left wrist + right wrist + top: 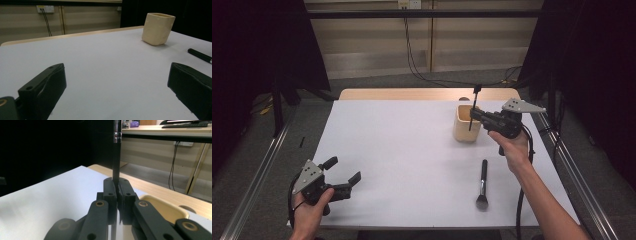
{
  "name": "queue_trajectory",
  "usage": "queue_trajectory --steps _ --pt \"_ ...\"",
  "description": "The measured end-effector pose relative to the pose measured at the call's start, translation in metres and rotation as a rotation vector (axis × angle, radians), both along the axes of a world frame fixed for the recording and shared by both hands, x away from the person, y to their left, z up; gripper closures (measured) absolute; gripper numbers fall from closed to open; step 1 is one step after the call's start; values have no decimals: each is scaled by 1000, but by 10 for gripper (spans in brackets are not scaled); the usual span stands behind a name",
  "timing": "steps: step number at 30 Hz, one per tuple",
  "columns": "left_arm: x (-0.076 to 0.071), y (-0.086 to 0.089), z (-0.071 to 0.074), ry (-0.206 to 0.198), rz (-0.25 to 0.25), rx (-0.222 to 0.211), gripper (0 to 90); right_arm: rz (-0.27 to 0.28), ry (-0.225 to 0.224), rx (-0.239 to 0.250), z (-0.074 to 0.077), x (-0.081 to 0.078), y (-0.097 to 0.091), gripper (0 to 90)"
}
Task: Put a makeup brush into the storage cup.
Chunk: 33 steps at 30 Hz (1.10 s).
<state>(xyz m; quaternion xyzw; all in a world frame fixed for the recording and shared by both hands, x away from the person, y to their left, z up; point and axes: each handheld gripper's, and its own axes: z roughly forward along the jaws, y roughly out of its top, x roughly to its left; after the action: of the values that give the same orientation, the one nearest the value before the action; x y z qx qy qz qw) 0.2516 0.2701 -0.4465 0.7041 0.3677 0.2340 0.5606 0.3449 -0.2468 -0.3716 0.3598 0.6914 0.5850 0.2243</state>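
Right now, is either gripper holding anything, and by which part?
The right gripper is shut on a thin black brush, gripping its handle, upright over the beige cup. The left gripper is open and holds nothing.

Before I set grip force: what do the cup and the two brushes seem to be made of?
Cup: pale cream, matte, thick-walled, possibly wood or plastic; I cannot tell which. Held brush: glossy black handle with a shiny metal-looking band. Lying brush: smooth black handle, soft bristle head.
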Motion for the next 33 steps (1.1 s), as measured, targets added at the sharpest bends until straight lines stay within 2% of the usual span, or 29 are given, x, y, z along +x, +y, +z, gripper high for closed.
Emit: queue_trajectory --steps 16,24,33 --pt "-1 -1 1 -8 -7 2 19 -56 -22 -13 13 32 4 864" --pt "-2 0 1 -12 -10 8 19 -74 -9 -22 4 42 9 864" --pt "-2 -1 1 -14 -16 15 19 -110 14 -25 -7 53 3 864"
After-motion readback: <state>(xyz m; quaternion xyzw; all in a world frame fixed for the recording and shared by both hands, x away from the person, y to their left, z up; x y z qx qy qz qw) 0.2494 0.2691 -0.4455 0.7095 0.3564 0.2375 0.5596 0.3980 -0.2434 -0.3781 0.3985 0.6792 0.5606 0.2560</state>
